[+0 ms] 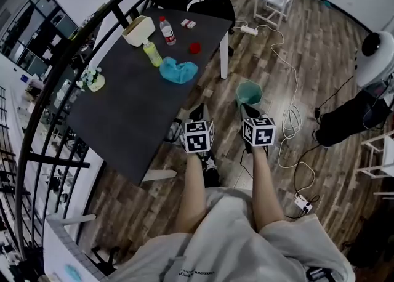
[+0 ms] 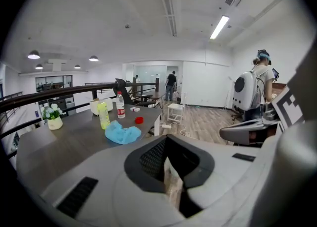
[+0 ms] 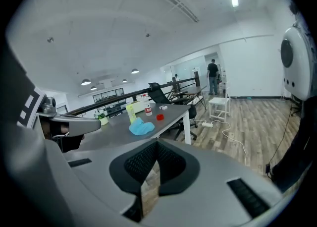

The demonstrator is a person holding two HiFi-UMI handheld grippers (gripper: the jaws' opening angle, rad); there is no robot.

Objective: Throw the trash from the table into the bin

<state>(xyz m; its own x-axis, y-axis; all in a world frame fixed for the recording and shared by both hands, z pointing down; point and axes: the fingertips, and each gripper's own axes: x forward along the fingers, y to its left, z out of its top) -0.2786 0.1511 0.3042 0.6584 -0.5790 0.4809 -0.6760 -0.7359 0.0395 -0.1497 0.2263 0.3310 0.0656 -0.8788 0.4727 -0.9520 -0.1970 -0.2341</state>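
The left tongs (image 2: 169, 166) are pressed together, with only a thin slit between the black pads. Nothing is in them. The right tongs (image 3: 151, 171) are pressed together too, and they hold nothing. Both are held out side by side over the wood floor, just off the near end of the counter (image 1: 123, 108), and touch none of the things.

The green bin (image 1: 249, 93) stands on the floor just in front of the right tongs' tips. It is near the counter's white leg but apart from it. Only the head view shows the bin.

The trash is on the far half of the dark counter. A crumpled blue lump (image 1: 178, 70) lies close to the long edge on the bin's side. A small red cap (image 1: 194, 47) sits farther along that edge, toward the far corner. A yellow-green bottle (image 1: 152, 53) is just beside the blue lump, more to the middle. A clear water bottle (image 1: 167, 31) with a red top stands behind it, next to a pale box (image 1: 139, 30). A little pot of white flowers (image 1: 93, 80) sits at the other long edge.

The left gripper view shows a person with a round white backpack (image 2: 243, 91) off to the right. Both gripper views show another person standing far back in the room (image 3: 213, 76). The head view shows a white cable (image 1: 289, 114) looping over the floor.
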